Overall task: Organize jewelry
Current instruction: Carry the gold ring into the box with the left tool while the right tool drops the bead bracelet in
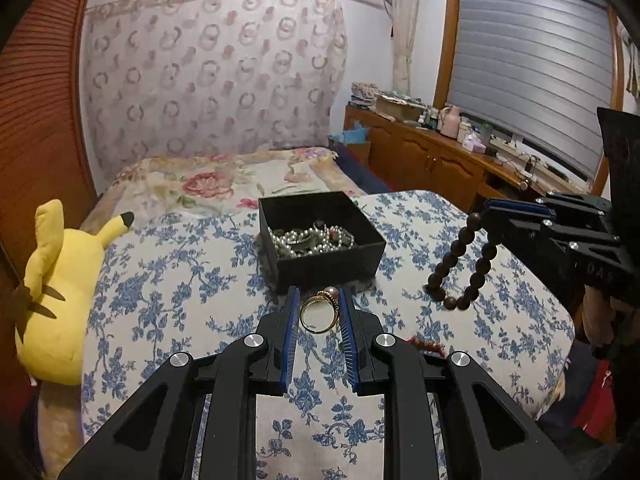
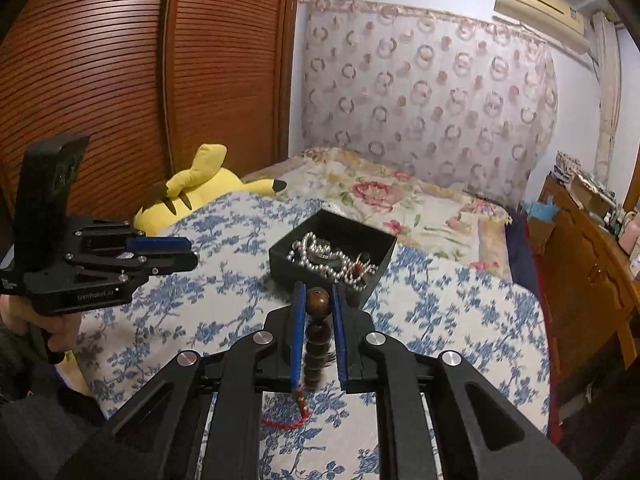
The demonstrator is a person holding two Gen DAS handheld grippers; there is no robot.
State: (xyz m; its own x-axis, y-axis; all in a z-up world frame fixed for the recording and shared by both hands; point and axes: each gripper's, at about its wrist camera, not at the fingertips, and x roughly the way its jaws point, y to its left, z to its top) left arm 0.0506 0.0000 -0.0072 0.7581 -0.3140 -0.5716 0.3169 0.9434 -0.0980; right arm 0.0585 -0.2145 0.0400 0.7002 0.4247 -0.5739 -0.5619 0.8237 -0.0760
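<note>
Yellow plush toy (image 1: pixel 60 292) lies at the far left of the bed (image 1: pixel 168 300). My left tongs (image 1: pixel 319 312) are closed on a gold ring (image 1: pixel 316 314) with a pink pearl, held just before the black box (image 1: pixel 320 236) of pearl strands. To the right my right tongs (image 2: pixel 316 306) grip the wooden bead bracelet (image 2: pixel 318 300), its loop hanging down to the blue-flowered cover

A gold ring with a pink pearl (image 1: pixel 320 312) stands upright near an open black square box (image 1: pixel 320 240) of pearl strands; a dark wooden bead bracelet (image 1: pixel 464 264) dangles right of it.
</note>
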